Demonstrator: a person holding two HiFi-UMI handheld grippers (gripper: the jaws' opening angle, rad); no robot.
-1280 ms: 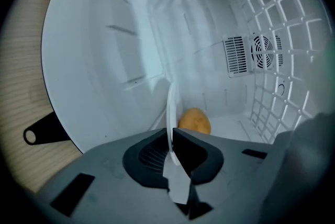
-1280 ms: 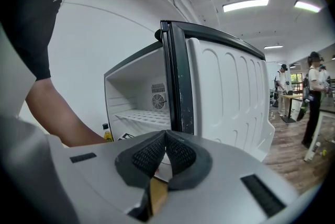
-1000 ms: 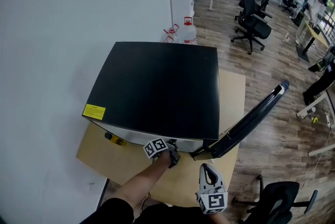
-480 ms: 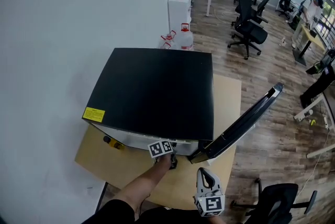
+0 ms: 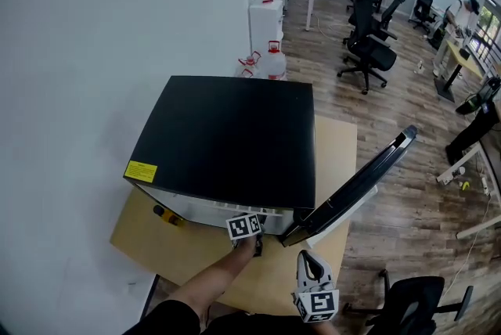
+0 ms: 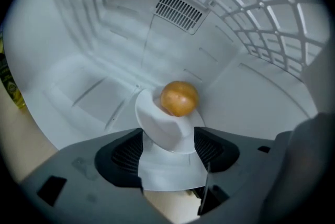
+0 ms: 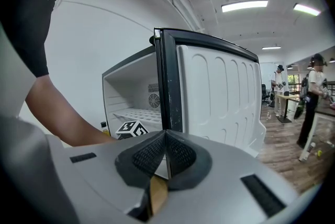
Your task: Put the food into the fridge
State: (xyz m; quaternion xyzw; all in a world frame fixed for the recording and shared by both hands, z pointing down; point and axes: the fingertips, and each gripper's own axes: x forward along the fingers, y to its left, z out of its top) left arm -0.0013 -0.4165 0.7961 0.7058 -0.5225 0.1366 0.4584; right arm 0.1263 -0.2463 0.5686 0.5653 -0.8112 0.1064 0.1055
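Orange (image 6: 179, 98) on fridge (image 6: 251, 87) floor; left gripper (image 6: 167, 139) jaws just opened, nothing between.

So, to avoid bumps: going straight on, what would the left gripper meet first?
Probably the orange fruit in the fridge, lying beyond the left gripper; its jaws have just been opening, the fruit ahead of them, not between. Depth unclear.

Left gripper (image 6: 167, 138) jaws, just opened, flank what seems a white dish (image 6: 157, 119) bearing an orange fruit (image 6: 179, 97) in the fridge (image 6: 251, 87)
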